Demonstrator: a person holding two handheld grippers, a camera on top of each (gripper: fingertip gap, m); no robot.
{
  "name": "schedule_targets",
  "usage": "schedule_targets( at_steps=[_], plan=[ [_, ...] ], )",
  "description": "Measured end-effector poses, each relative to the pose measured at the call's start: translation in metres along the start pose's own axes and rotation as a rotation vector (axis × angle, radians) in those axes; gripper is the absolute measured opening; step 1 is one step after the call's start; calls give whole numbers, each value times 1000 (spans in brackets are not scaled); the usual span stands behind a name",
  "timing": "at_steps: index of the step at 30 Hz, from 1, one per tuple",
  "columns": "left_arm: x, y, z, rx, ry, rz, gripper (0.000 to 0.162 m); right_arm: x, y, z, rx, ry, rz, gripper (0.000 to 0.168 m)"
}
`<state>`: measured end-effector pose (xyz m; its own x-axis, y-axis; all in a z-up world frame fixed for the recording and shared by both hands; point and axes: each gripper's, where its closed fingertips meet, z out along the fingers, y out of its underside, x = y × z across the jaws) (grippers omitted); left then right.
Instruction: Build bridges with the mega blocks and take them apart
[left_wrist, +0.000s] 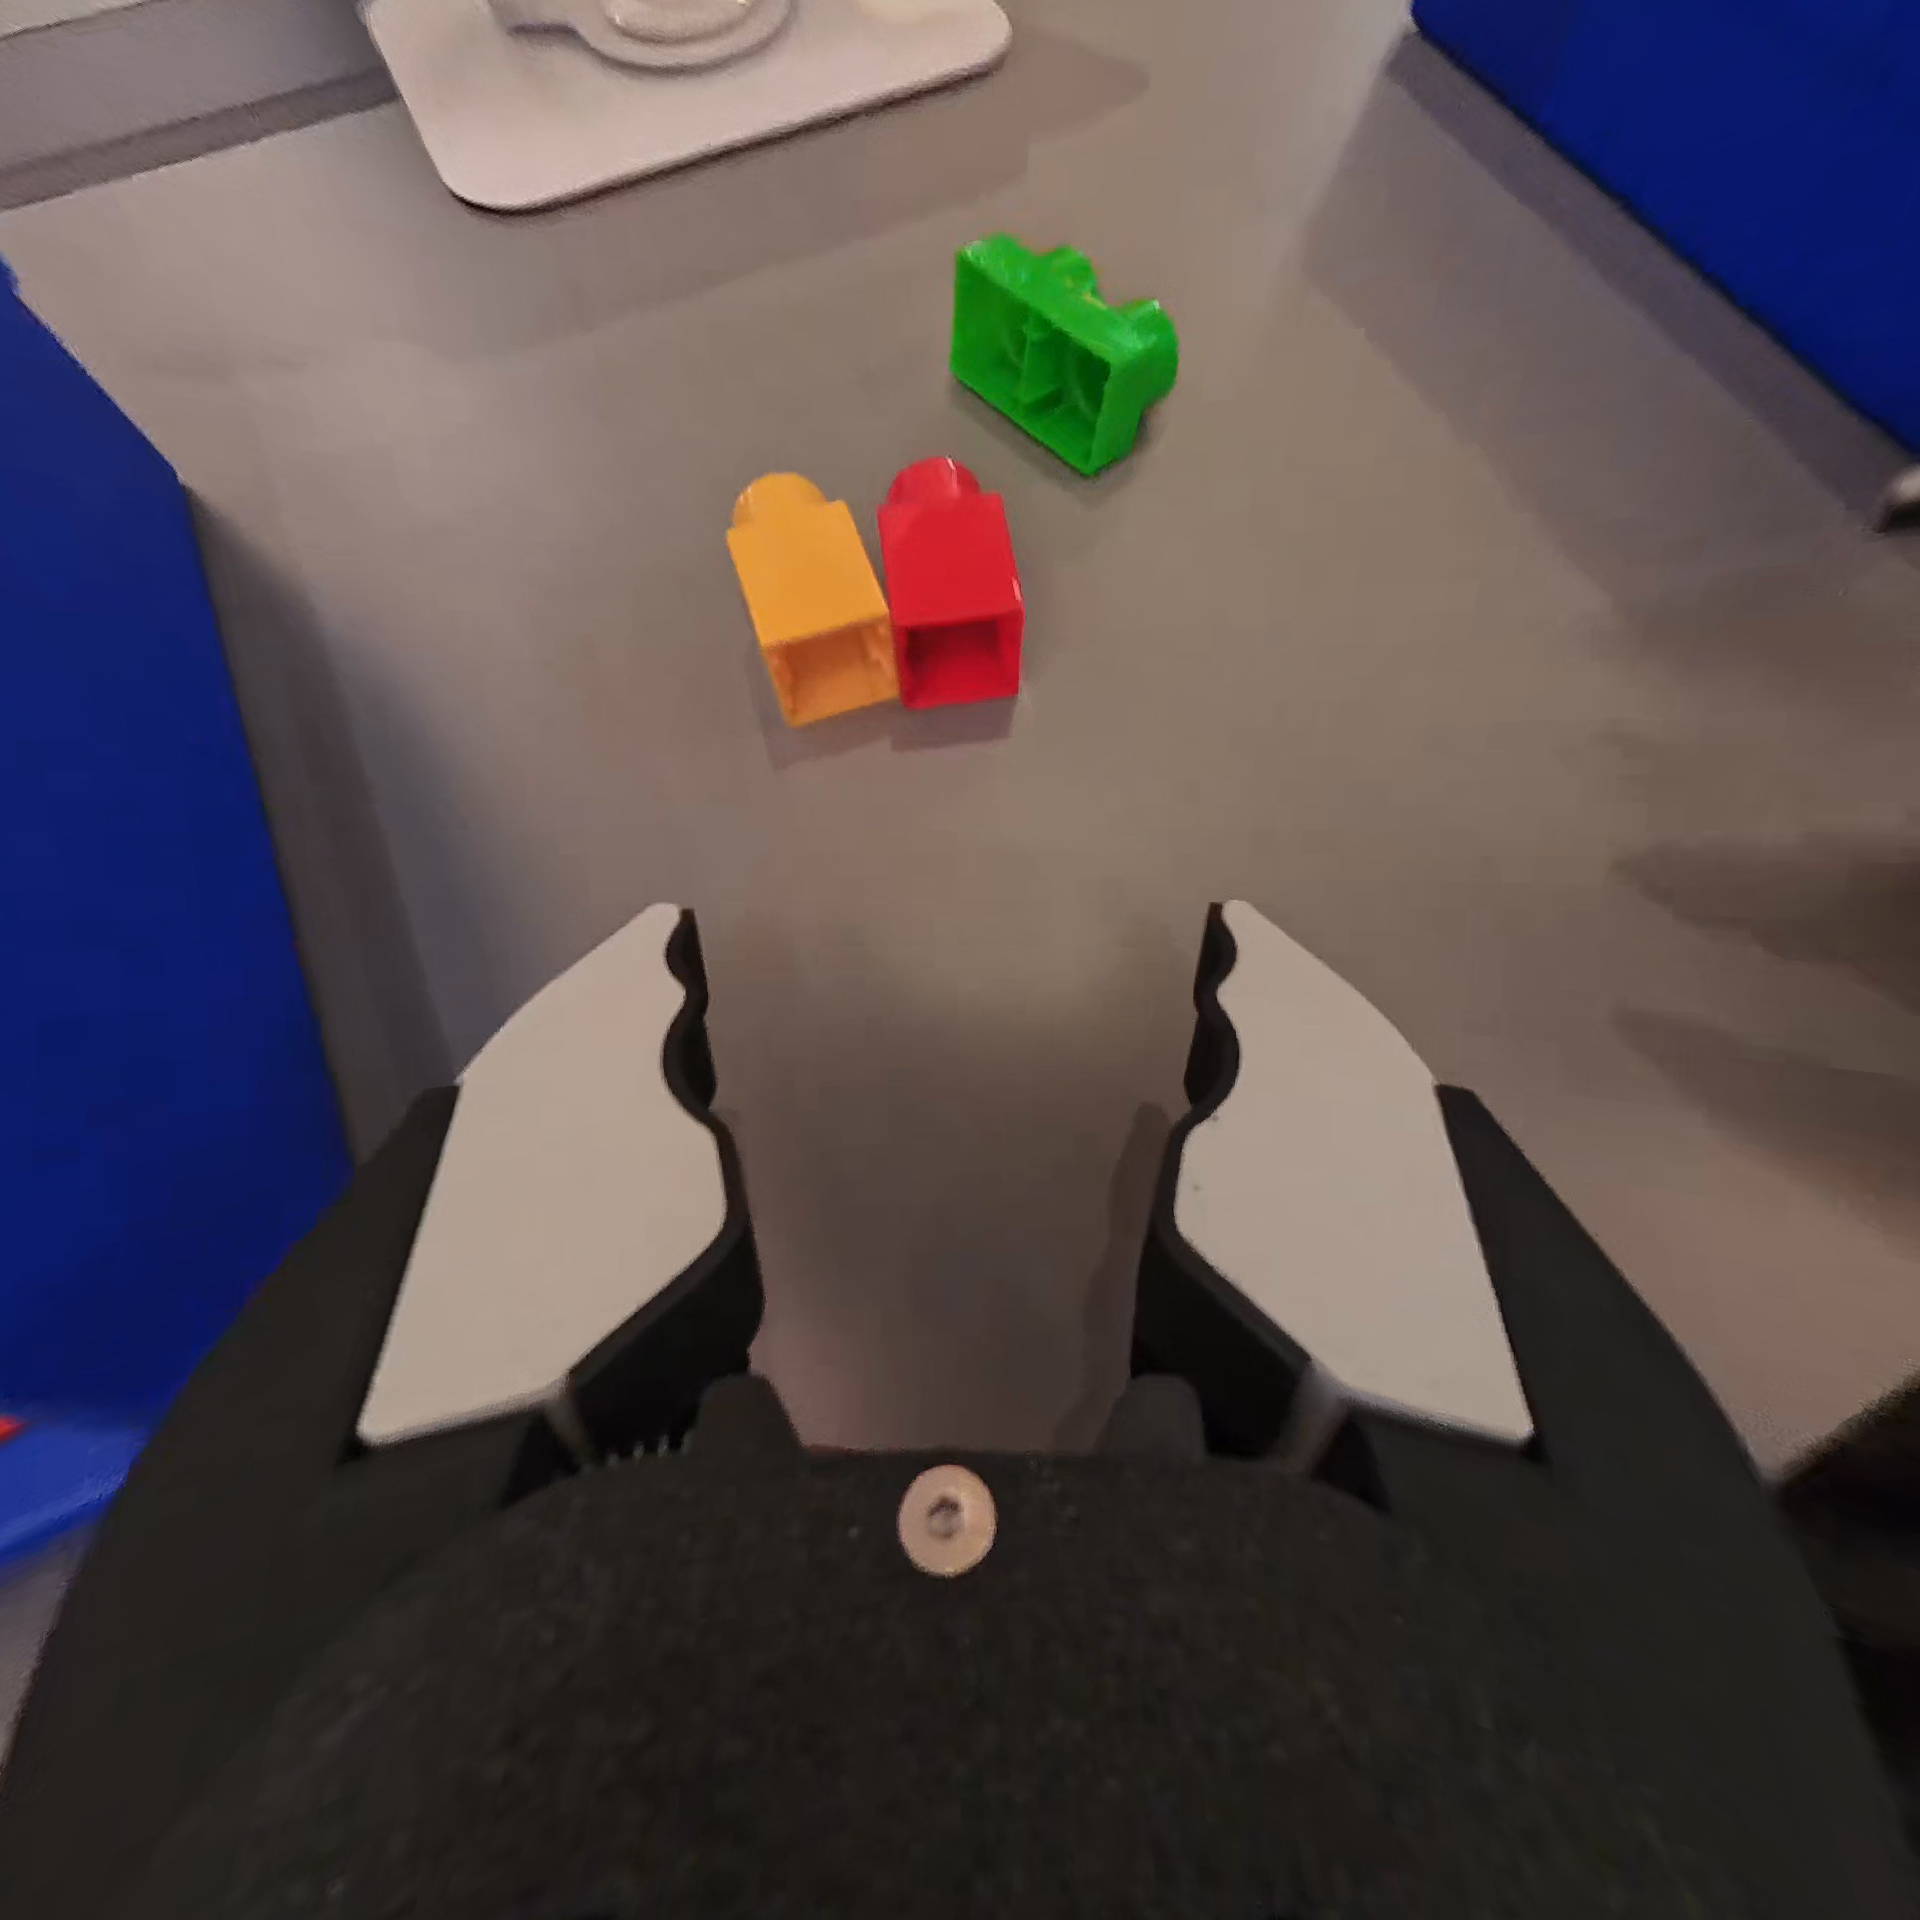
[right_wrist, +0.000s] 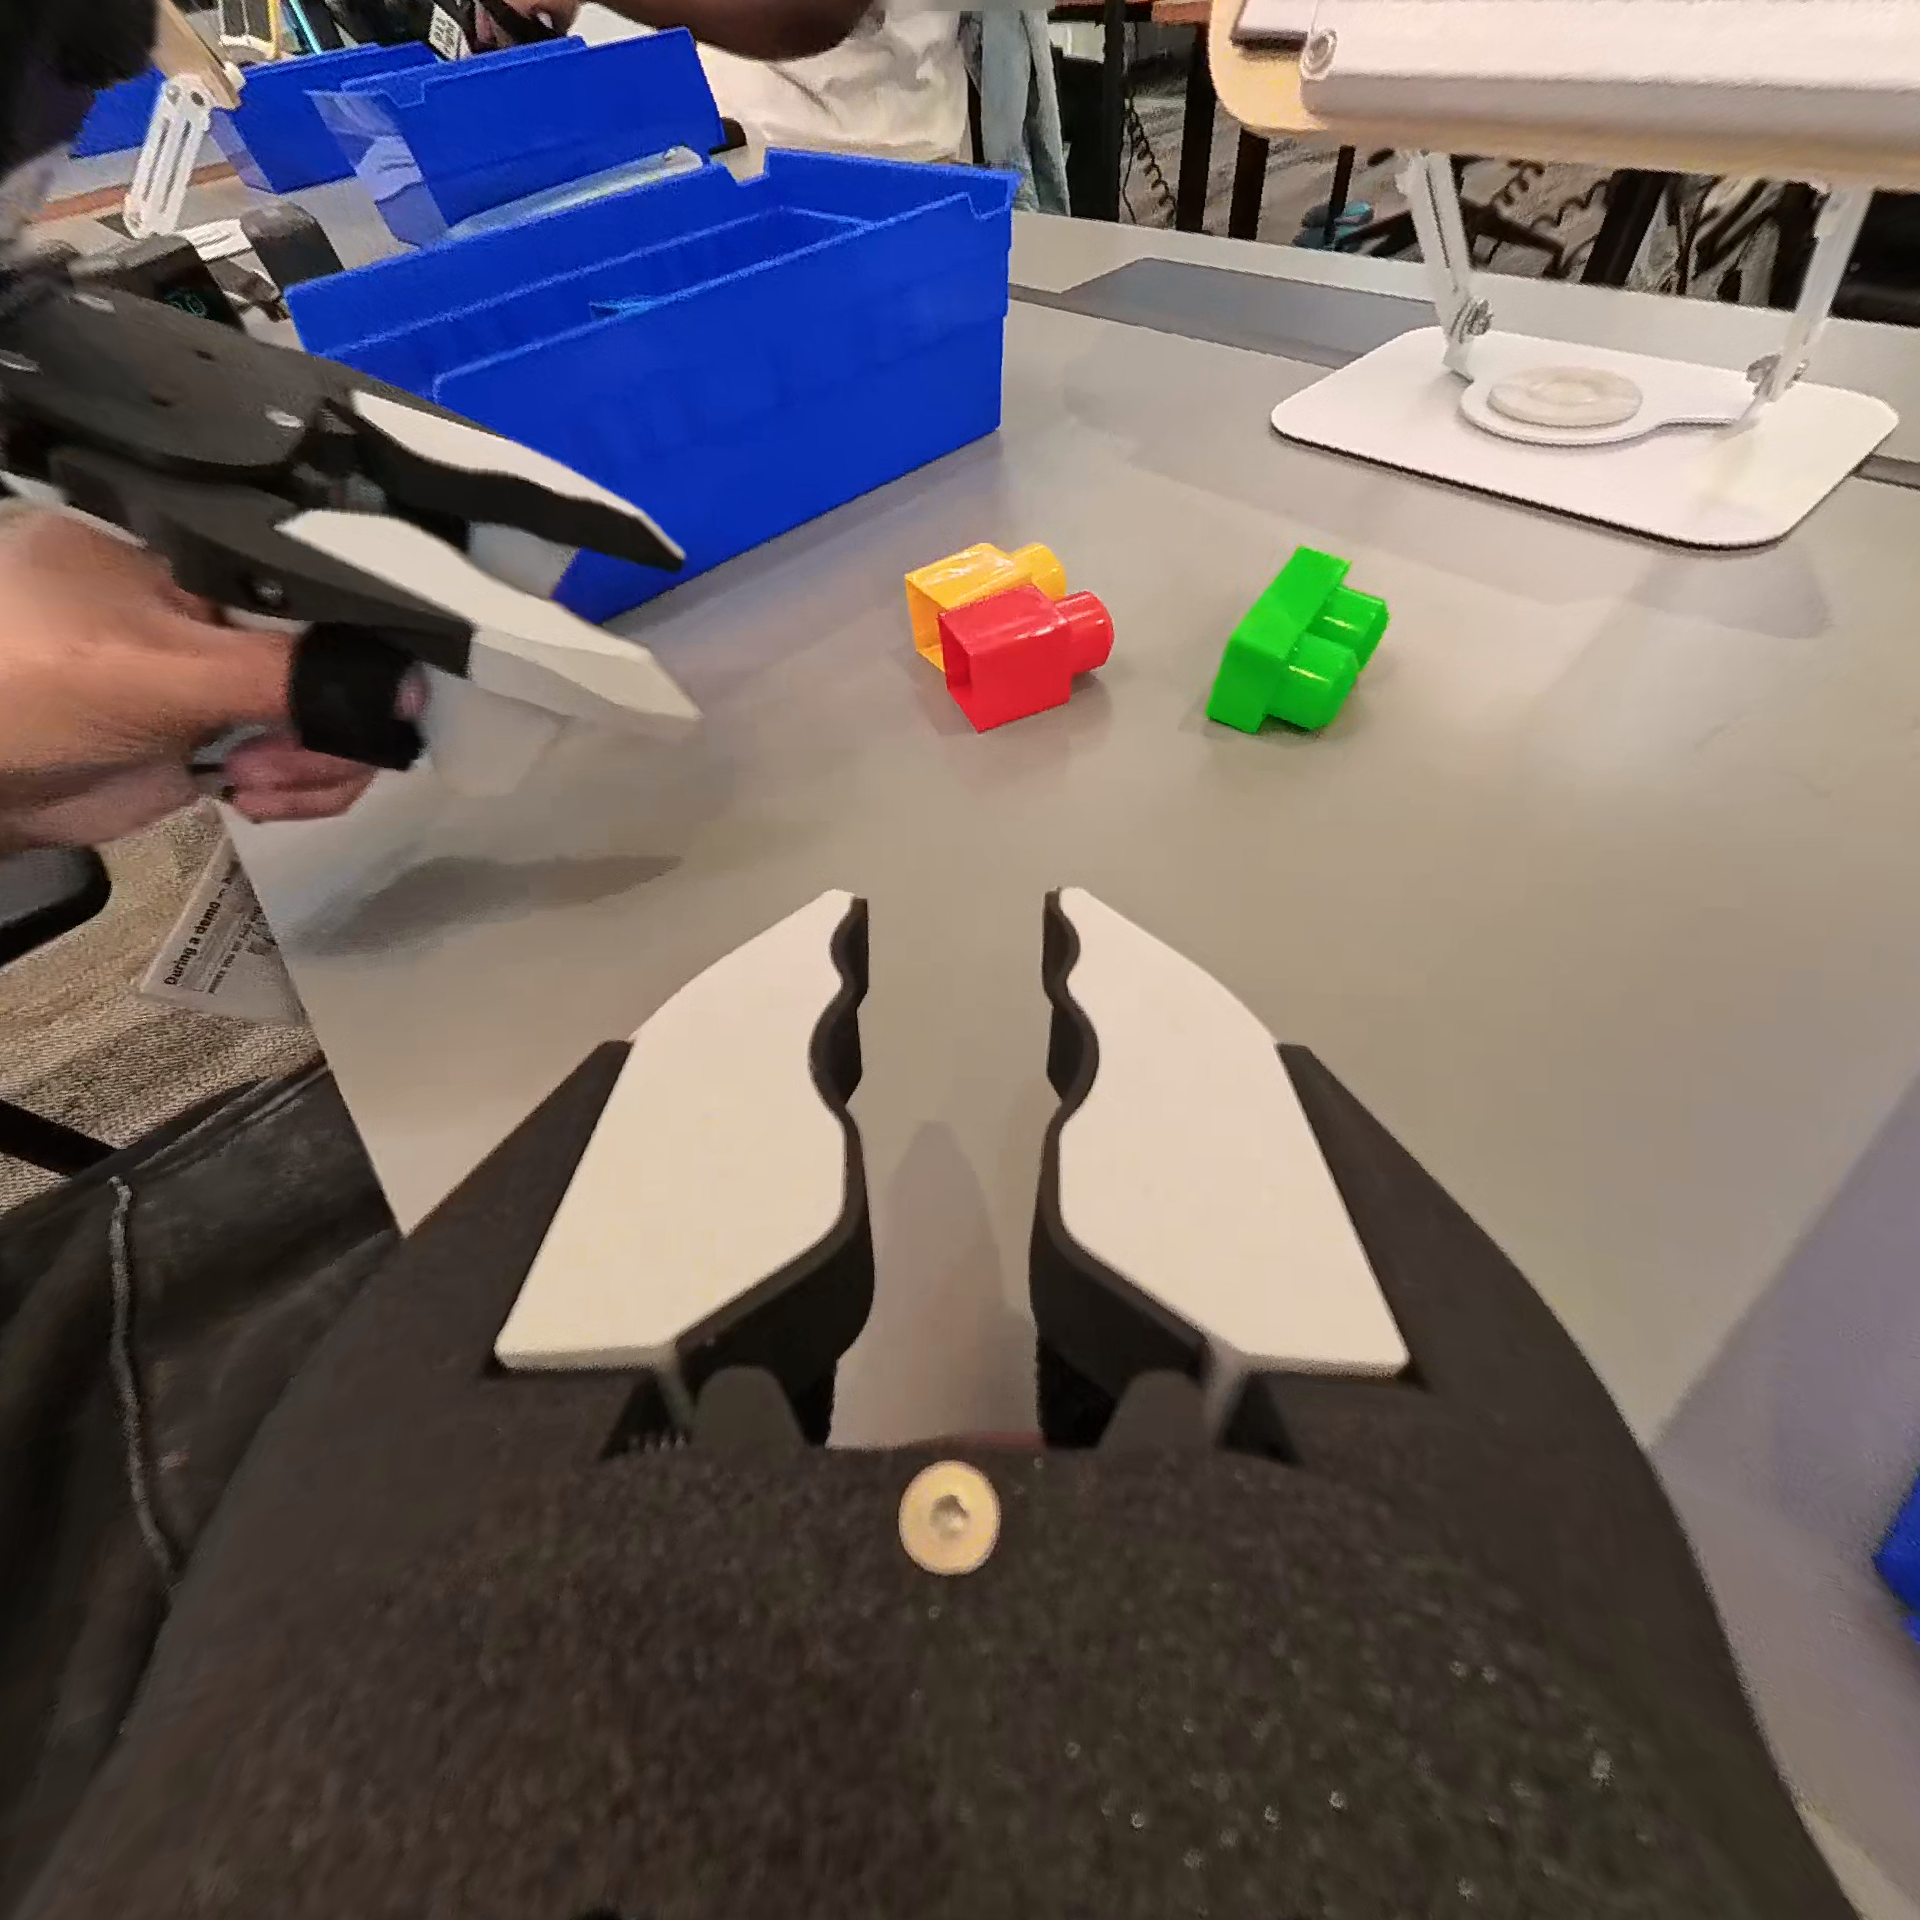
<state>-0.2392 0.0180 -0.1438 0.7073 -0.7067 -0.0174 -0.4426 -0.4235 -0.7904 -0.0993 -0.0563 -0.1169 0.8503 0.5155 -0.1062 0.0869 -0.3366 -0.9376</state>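
Observation:
Three blocks lie on their sides on the grey table (left_wrist: 1351, 727). An orange one-stud block (left_wrist: 816, 603) and a red one-stud block (left_wrist: 956, 597) lie side by side, touching. A wider green two-stud block (left_wrist: 1060, 353) lies apart, beyond and to their right. My left gripper (left_wrist: 951, 920) is open and empty, short of the orange and red pair. In the right wrist view the orange block (right_wrist: 977, 587), the red block (right_wrist: 1023, 655) and the green block (right_wrist: 1294, 644) lie ahead. My right gripper (right_wrist: 954, 904) is open and empty. The left gripper (right_wrist: 681, 639) shows at left, open, held by a hand.
A blue bin (right_wrist: 707, 343) stands on the table behind the left gripper; blue bin walls flank the left wrist view (left_wrist: 135, 831). A white stand with a flat base (right_wrist: 1579, 436) stands at the back right. The table's near-left edge (right_wrist: 301, 997) drops to carpet.

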Motion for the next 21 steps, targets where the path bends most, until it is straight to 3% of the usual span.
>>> schedule_targets(
  at_steps=[3, 5, 9, 14, 21],
  plan=[
    [-3, -17, 21, 37, -36, -75, 85, -1, -4, -1, 8, 1, -13, 32],
    [2, -21, 40, 2, -6, -150, 87, 2, -4, -2, 10, 7, -22, 32],
    [-17, -21, 70, -67, -105, -158, 95, 7, -4, -4, 21, -16, 9, 32],
    [-23, -32, 87, -95, -147, -160, 108, 15, -7, -7, 50, -57, 120, 32],
    [-18, -31, 107, -159, -101, -219, 103, 24, -10, -10, 61, -43, 143, 32]
  ],
)
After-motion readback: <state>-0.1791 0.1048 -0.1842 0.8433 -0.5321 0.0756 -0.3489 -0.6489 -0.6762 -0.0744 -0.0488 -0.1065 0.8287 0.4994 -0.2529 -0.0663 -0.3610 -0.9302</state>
